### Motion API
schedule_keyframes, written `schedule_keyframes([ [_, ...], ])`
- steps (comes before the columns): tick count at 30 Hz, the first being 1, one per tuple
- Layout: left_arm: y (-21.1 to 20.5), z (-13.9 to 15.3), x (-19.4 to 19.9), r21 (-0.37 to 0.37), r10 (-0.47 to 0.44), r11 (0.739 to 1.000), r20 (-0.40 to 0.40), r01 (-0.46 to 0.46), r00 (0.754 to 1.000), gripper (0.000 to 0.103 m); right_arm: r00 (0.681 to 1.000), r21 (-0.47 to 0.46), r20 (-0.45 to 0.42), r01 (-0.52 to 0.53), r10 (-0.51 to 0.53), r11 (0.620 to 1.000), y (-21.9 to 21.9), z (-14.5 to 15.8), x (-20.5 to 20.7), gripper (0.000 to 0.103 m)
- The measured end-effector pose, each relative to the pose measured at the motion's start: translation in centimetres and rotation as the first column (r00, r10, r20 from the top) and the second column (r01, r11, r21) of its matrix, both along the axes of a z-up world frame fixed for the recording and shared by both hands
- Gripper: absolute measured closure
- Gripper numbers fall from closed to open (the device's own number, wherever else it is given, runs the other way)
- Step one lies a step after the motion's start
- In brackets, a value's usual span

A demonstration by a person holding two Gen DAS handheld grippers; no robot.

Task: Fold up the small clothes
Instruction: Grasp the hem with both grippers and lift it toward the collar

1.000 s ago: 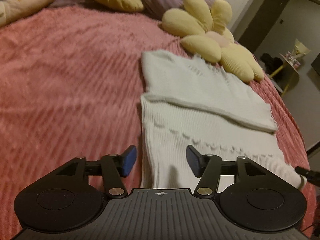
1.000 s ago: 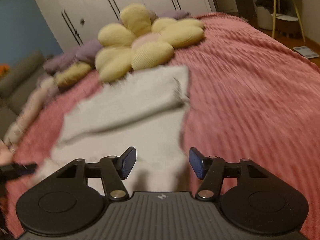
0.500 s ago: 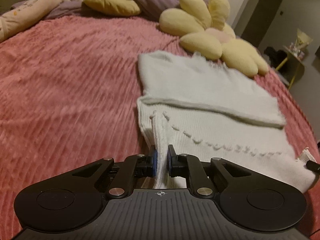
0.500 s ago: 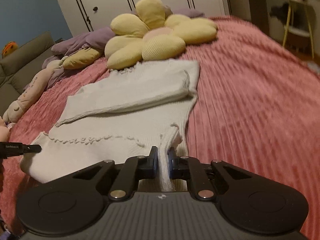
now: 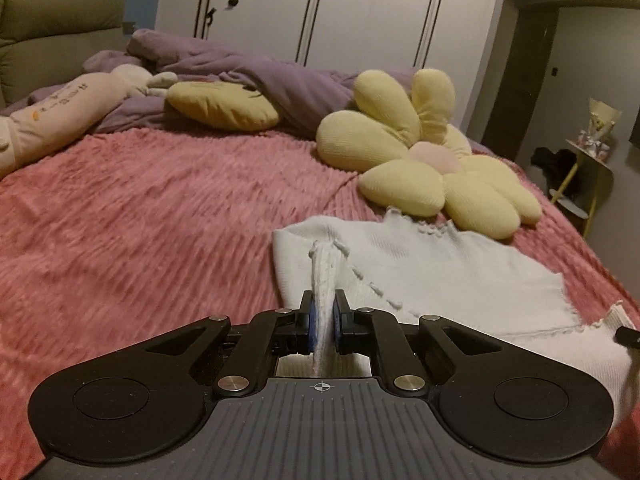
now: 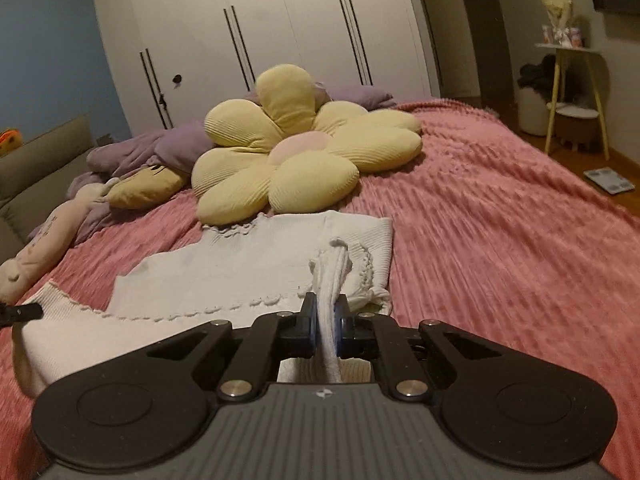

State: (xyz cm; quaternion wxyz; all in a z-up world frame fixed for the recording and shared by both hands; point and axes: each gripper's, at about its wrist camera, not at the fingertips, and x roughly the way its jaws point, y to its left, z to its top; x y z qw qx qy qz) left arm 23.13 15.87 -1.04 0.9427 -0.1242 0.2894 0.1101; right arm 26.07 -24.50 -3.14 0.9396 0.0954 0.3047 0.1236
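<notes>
A small white knit top (image 5: 432, 268) lies on the pink bedspread (image 5: 140, 220), its near hem lifted off the bed. My left gripper (image 5: 323, 310) is shut on the hem's left corner, a bunched ridge of knit standing up between the blue pads. In the right wrist view the same white top (image 6: 240, 264) spreads to the left, and my right gripper (image 6: 325, 312) is shut on the hem's right corner. A scalloped trim runs along the raised edge between the two grips. The other gripper's tip (image 5: 628, 336) shows at the frame's right edge.
A yellow flower-shaped cushion (image 5: 424, 160) lies just beyond the top's far edge. A purple duvet (image 5: 260, 76), a yellow pillow (image 5: 222, 106) and a pink plush toy (image 5: 52, 120) lie further back. White wardrobes stand behind. A side table (image 6: 572, 92) stands beyond the bed's right edge.
Both grippers shut on the top's near hem corners. They then lifted and carried the hem toward the flower cushion, so the near part now folds over the far part.
</notes>
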Motion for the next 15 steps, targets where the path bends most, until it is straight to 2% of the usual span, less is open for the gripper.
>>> schedule_keyframes([
  [2,0.1,-1.9,1.3,-0.009,-0.004,1.000,-0.074,0.004,0.997,0.091,0.999,-0.026,-0.045,-0.002,0.001,1.000,0.5,-1.4,1.5,0.095],
  [4,0.3,-3.5,1.9,-0.065,-0.038,0.997,-0.140,0.029,0.989,0.083,0.992,-0.022,-0.127,-0.025,0.022,0.999,0.8,-3.1,3.0,0.094],
  [5,0.4,-4.1,2.0,-0.101,-0.067,0.994,-0.155,0.052,0.986,0.065,0.985,-0.015,-0.168,-0.029,0.027,0.999,0.8,-3.9,3.6,0.093],
  [6,0.4,-4.4,1.9,-0.128,-0.092,0.989,-0.146,0.073,0.985,0.057,0.978,0.001,-0.208,-0.037,0.036,0.999,0.7,-4.5,4.0,0.091],
  [8,0.3,-4.7,1.5,-0.118,-0.105,0.989,-0.115,0.091,0.988,0.062,0.973,0.042,-0.222,-0.053,0.061,0.998,0.4,-4.9,4.0,0.088],
  [10,0.5,-5.1,1.9,-0.096,-0.086,0.993,-0.135,0.073,0.987,0.077,0.979,0.009,-0.192,-0.070,0.070,0.998,0.6,-4.7,3.7,0.089],
  [11,0.7,-5.3,2.1,-0.103,-0.080,0.993,-0.148,0.065,0.986,0.090,0.980,-0.018,-0.182,-0.083,0.078,0.996,0.9,-4.7,3.6,0.089],
  [13,1.0,-5.6,2.2,-0.105,-0.071,0.993,-0.162,0.054,0.984,0.092,0.977,-0.046,-0.188,-0.110,0.099,0.993,1.3,-4.7,3.7,0.093],
  [15,1.0,-5.2,2.1,-0.074,-0.054,0.996,-0.166,0.042,0.985,0.093,0.977,-0.089,-0.180,-0.130,0.113,0.988,1.7,-4.6,3.6,0.095],
])
